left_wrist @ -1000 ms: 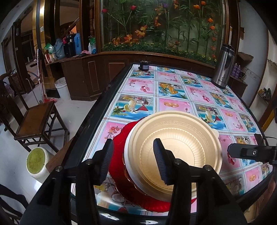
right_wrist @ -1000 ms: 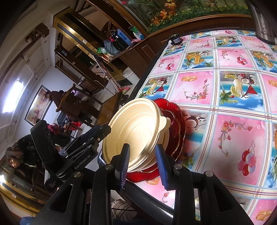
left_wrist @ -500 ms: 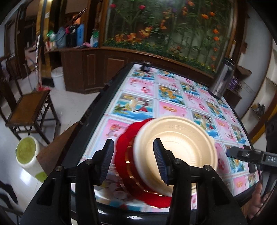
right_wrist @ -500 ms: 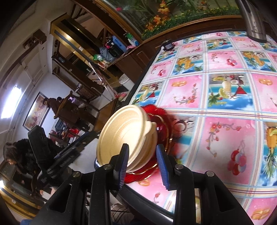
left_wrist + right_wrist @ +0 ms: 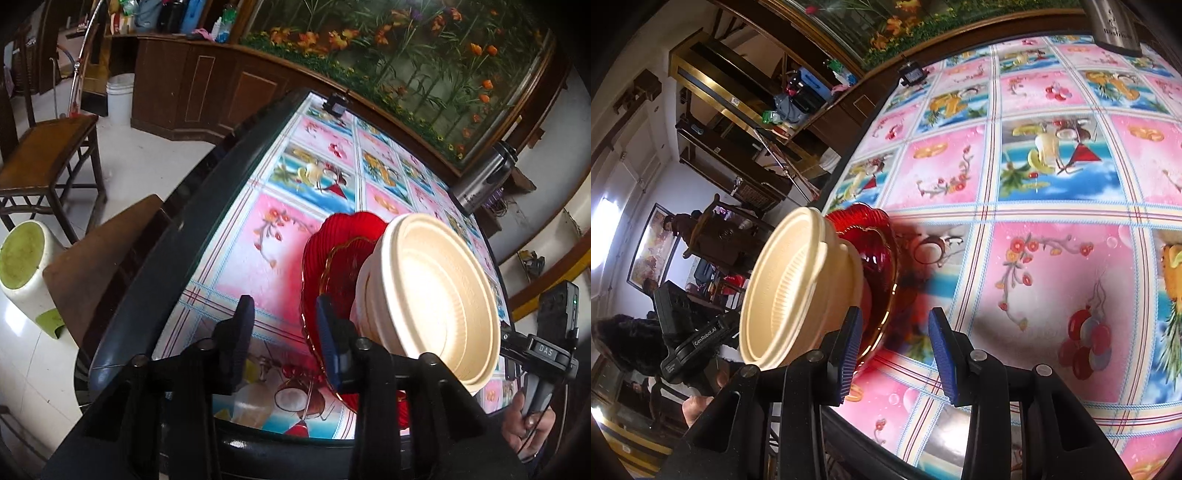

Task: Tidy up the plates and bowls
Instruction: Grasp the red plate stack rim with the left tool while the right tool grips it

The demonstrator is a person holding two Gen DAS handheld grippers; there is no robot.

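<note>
A stack of cream bowls (image 5: 436, 295) sits on red plates with gold rims (image 5: 332, 251), near the left front corner of the table (image 5: 280, 229). In the left wrist view the stack lies right of my left gripper (image 5: 286, 336). Its jaws are closing, and only the red plate's rim reaches into the gap by the right finger. In the right wrist view the bowls (image 5: 790, 291) and red plates (image 5: 875, 243) lie to the left. My right gripper (image 5: 895, 350) is open, with the plate's rim just inside its left finger and untouched by the pads.
A steel kettle (image 5: 484, 181) stands at the table's far right and a small black object (image 5: 336, 105) at its far edge. Left of the table are a wooden chair (image 5: 44, 147), a green-topped stool (image 5: 22, 266) and a brown seat (image 5: 103, 251). A hand (image 5: 524, 432) holds the right device.
My left gripper dropped, rolled and slid left, so the stack now lies right of its fingers; its jaws narrowed. My right gripper sank and its jaws widened a little.
</note>
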